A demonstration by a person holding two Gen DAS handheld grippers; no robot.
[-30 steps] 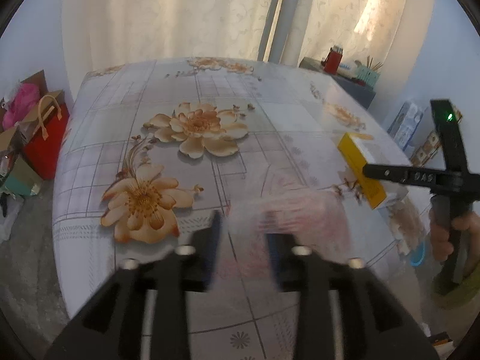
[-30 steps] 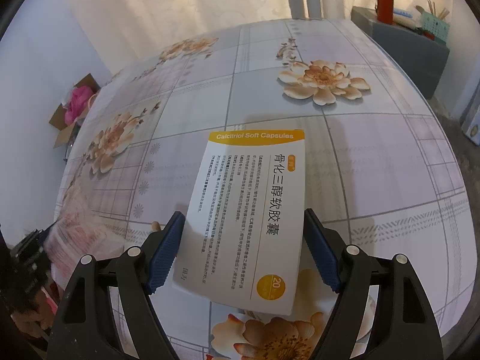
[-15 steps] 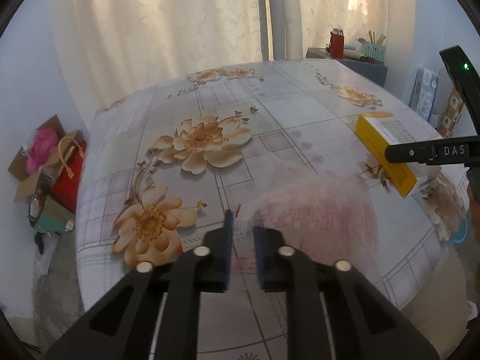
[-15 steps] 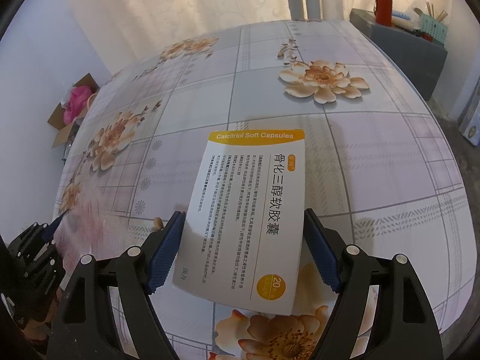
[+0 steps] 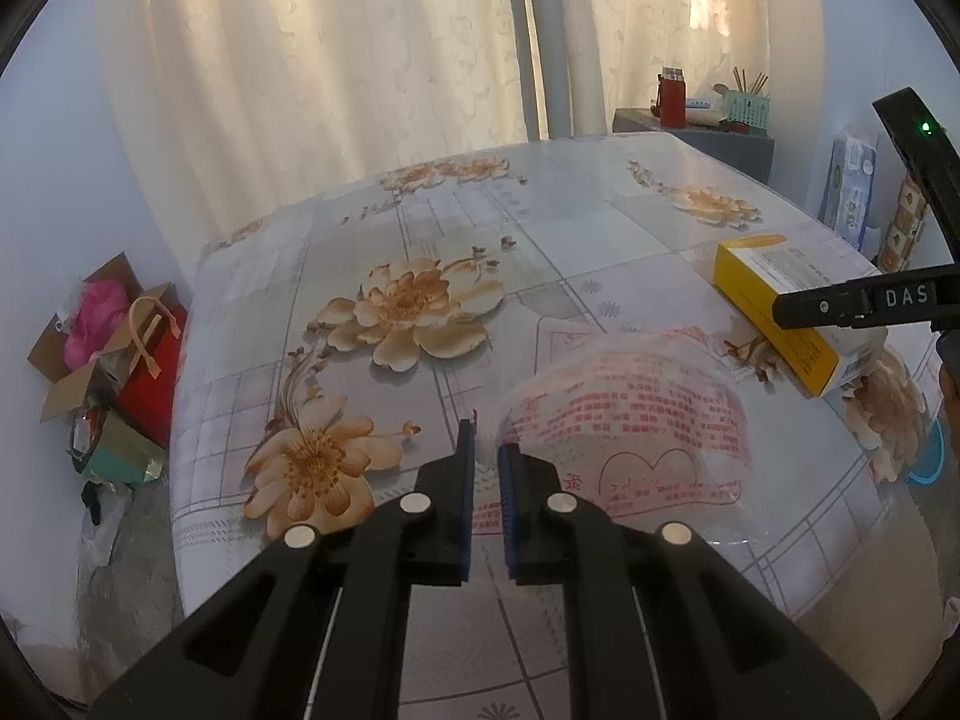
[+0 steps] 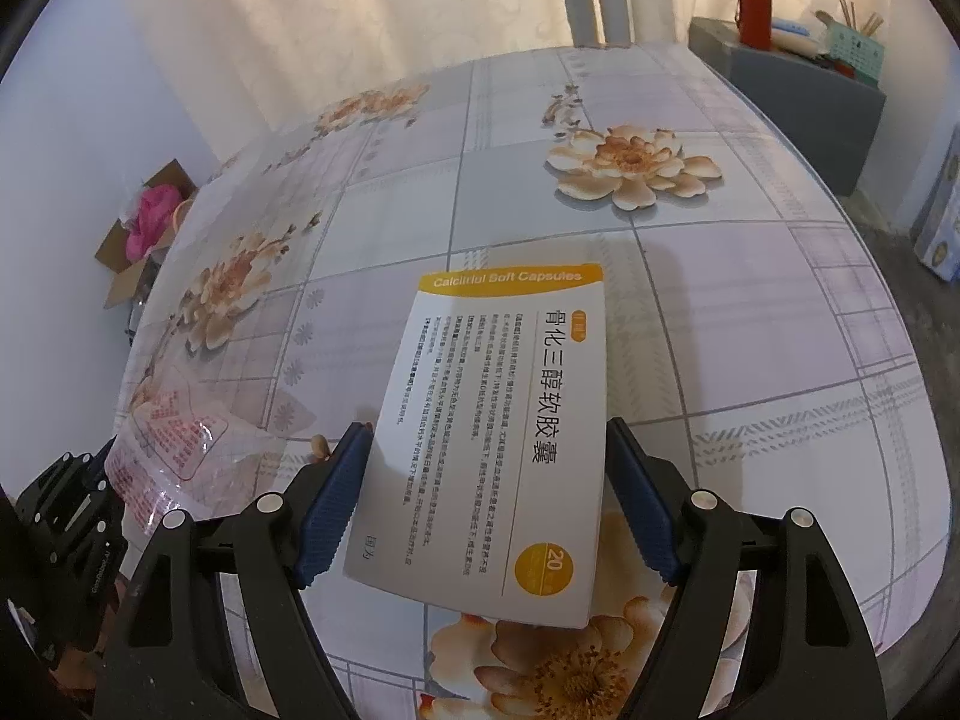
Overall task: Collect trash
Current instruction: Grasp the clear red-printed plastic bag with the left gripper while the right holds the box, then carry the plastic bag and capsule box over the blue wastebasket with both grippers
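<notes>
A clear plastic bag (image 5: 624, 414) with red print lies crumpled near the front edge of the flowered table (image 5: 588, 228). My left gripper (image 5: 486, 438) is shut on the bag's left edge, its blue pads pinching the thin film. The bag (image 6: 174, 444) and left gripper (image 6: 66, 498) also show at the lower left of the right wrist view. A white and yellow medicine box (image 6: 498, 432) sits between the blue pads of my right gripper (image 6: 486, 432), which press on both its long sides. In the left wrist view the box (image 5: 774, 306) is low over the tablecloth under a right gripper finger (image 5: 864, 300).
On the floor left of the table stand a cardboard box with pink stuff (image 5: 96, 324) and a red bag (image 5: 150, 360). A grey cabinet (image 6: 780, 78) with a red container (image 6: 755, 12) stands behind the table's far right corner. Curtains hang behind.
My left jaws closed from well apart to pinching the bag's edge, and the left view rolled and tilted. The right gripper and the box kept still.
</notes>
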